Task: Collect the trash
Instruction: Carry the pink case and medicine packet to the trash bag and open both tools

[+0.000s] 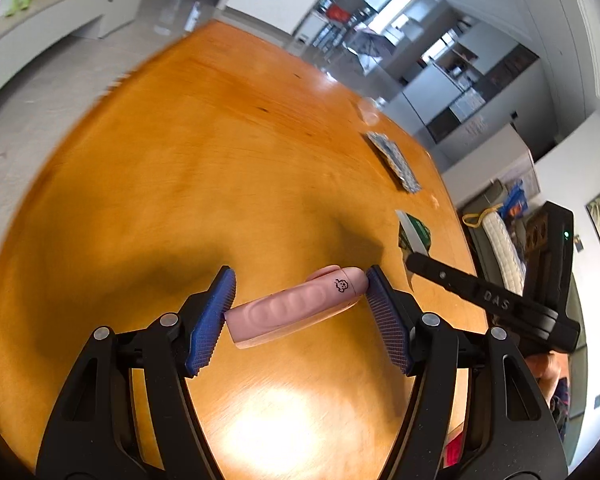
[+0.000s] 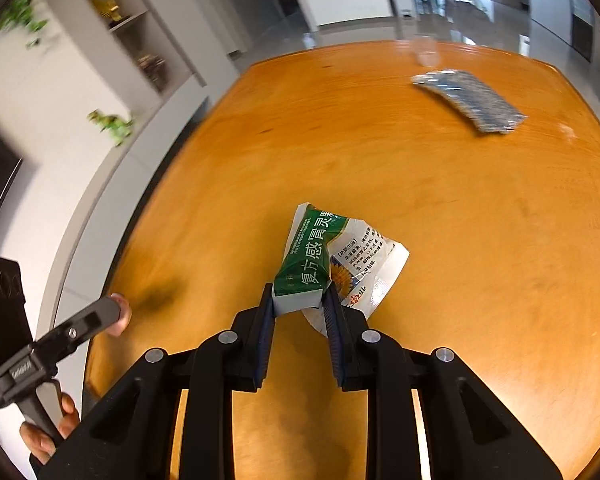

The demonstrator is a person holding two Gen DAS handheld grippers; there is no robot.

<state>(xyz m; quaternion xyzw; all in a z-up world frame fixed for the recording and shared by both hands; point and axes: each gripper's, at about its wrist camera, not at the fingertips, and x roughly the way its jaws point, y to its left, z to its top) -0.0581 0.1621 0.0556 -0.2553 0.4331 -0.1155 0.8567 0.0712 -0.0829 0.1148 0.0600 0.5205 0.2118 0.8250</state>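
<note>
My left gripper (image 1: 300,294) is shut on a pink oblong case (image 1: 296,310) with a small black cartoon mark, held crosswise between the blue pads above the orange wooden table (image 1: 180,160). My right gripper (image 2: 298,300) is shut on a green and white medicine packet (image 2: 328,256) with Chinese print, held above the table (image 2: 460,240). The packet also shows in the left wrist view (image 1: 414,232), with the right gripper (image 1: 412,260) at its near end. A blue and silver foil packet (image 2: 470,98) lies on the far right of the table; it also shows in the left wrist view (image 1: 394,156).
A clear plastic cup (image 2: 426,50) stands near the table's far edge, also in the left wrist view (image 1: 368,110). White shelves (image 2: 132,40) stand to the left beyond the table. The left gripper's body (image 2: 60,340) and the hand holding it show at the left.
</note>
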